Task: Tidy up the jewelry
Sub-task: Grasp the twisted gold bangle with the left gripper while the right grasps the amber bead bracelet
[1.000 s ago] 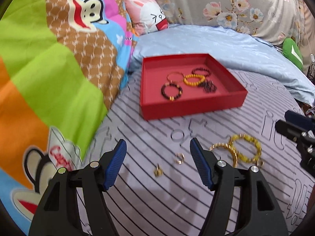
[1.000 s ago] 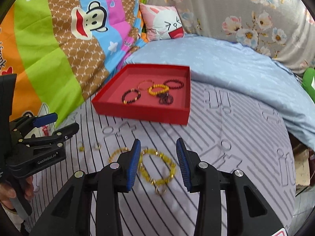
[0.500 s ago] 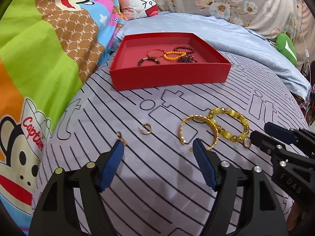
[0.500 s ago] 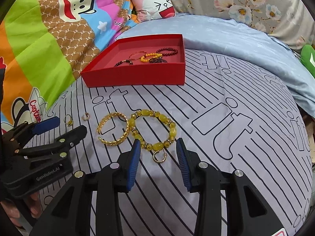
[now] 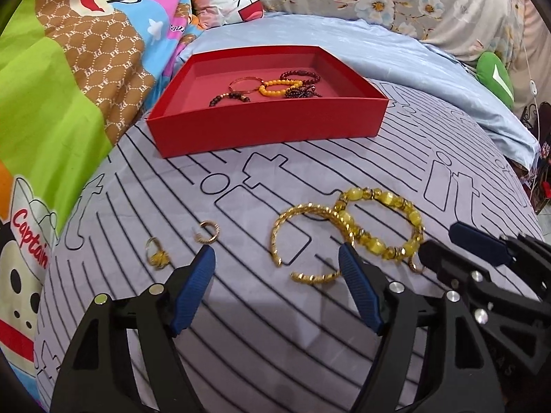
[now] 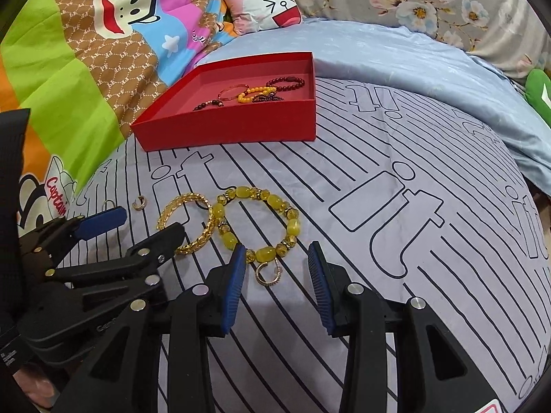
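The left gripper (image 5: 277, 268) is hovering low over the striped bedsheet (image 5: 241, 327), its jaws wide, having just been opening, with nothing between them; the gold bangle (image 5: 303, 241) is lying just beyond its right fingertip. The right gripper (image 6: 277, 263) is holding its jaws narrower, empty, framing a small gold hoop earring (image 6: 268, 273) below the yellow beaded bracelet (image 6: 258, 220). The red tray (image 5: 268, 130), upper centre, is holding 5 bracelets.

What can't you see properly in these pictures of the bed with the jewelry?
- Left wrist view: the gold bangle has its near end behind the left gripper finger.
- Left wrist view: the small ring is mostly hidden by the right gripper.
- Both views: bracelets in the red box overlap, too small to count.
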`<state>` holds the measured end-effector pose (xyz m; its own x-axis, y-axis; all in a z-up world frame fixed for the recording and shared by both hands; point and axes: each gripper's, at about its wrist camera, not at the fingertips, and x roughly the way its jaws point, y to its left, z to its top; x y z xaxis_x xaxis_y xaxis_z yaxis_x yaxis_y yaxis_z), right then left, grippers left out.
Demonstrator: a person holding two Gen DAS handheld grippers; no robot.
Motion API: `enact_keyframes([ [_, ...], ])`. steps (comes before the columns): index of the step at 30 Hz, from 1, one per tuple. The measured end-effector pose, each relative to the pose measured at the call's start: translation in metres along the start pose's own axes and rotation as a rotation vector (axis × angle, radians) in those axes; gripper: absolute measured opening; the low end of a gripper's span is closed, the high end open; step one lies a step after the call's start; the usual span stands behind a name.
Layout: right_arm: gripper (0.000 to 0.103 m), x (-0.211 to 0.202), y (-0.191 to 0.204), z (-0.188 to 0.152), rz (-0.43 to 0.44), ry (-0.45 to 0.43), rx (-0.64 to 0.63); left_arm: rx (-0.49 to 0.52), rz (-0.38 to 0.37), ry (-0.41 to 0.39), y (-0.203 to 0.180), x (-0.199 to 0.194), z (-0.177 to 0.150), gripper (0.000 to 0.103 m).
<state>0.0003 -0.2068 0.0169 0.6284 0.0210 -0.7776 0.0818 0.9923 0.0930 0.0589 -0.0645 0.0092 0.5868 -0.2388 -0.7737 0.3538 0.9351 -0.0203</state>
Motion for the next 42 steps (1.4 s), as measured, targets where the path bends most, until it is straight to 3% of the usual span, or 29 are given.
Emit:
enact_keyframes([
  [6, 0.037, 0.002, -0.003, 0.003, 0.0, -0.002, 0.003, -0.024, -0.042, 0.018, 0.002, 0.009, 0.005, 0.056],
  [11, 0.037, 0.004, -0.007, 0.007, 0.004, -0.005, 0.015, -0.049, -0.039, 0.001, 0.013, 0.006, 0.008, 0.054],
  [15, 0.037, 0.009, -0.005, 0.008, 0.01, 0.004, 0.01, -0.046, -0.045, 0.036, 0.016, 0.016, 0.007, 0.032],
  [18, 0.037, 0.012, -0.003, 0.008, 0.012, 0.01, 0.006, -0.036, -0.032, 0.023, 0.014, 0.016, 0.006, 0.03],
  [24, 0.037, 0.02, -0.002, 0.011, 0.012, 0.014, 0.006, -0.045, -0.052, 0.03, 0.015, 0.018, 0.009, 0.006],
  [38, 0.024, 0.038, 0.003, 0.018, -0.008, 0.022, -0.021, -0.064, -0.071, 0.045, 0.021, 0.015, 0.005, 0.004],
  [42, 0.01, 0.039, 0.001, 0.019, -0.01, 0.027, -0.017, -0.071, -0.076, 0.049, 0.021, 0.014, 0.004, 0.004],
])
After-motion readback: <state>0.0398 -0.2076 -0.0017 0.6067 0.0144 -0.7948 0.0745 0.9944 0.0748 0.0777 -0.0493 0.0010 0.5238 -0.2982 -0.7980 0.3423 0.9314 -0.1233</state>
